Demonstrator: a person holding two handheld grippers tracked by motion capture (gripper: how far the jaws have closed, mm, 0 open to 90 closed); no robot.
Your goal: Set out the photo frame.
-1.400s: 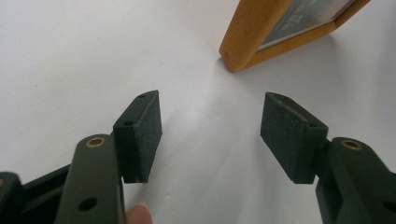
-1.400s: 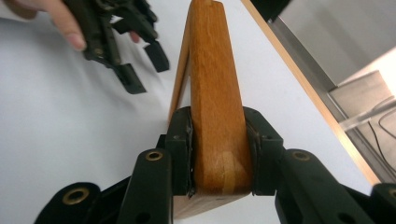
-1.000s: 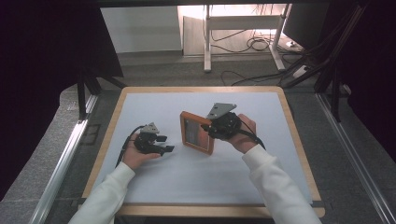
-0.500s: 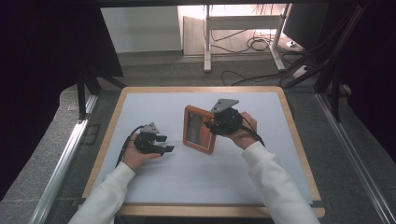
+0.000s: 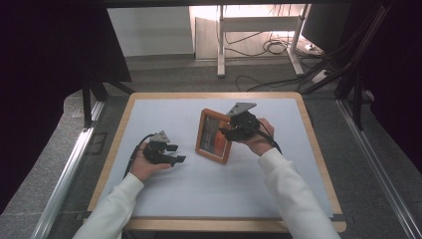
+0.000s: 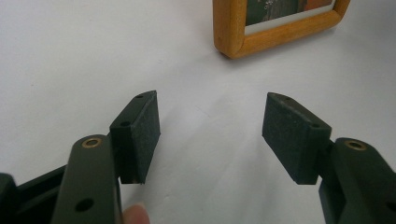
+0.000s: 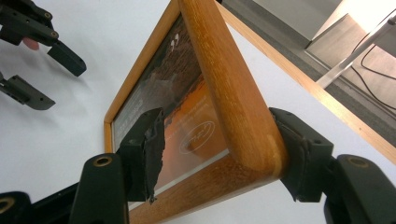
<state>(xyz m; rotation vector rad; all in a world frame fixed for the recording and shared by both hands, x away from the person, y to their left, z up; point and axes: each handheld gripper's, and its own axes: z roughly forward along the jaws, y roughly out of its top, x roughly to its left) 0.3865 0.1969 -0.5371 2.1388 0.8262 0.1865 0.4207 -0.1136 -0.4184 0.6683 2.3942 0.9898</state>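
A wooden picture frame (image 5: 213, 138) with an orange and dark picture stands tilted on the white table top, its lower edge on the surface. My right gripper (image 5: 233, 130) is shut on the frame's right rail. In the right gripper view, one pad (image 7: 145, 140) presses on the glass and the other sits behind the frame (image 7: 224, 79). My left gripper (image 5: 174, 153) rests open on the table, a short way left of the frame and apart from it. In the left gripper view the left gripper (image 6: 210, 130) holds nothing, and the frame's corner (image 6: 275, 32) lies ahead.
The table (image 5: 214, 94) has a wooden border around its white surface. Dark curtains hang on both sides. Past the far edge are a floor with cables (image 5: 268, 47) and a metal stand (image 5: 221, 40). The left gripper (image 7: 56, 81) appears far off in the right gripper view.
The right gripper has carried the frame slightly to the right and tipped it a little more upright. The left hand and its gripper have stayed put.
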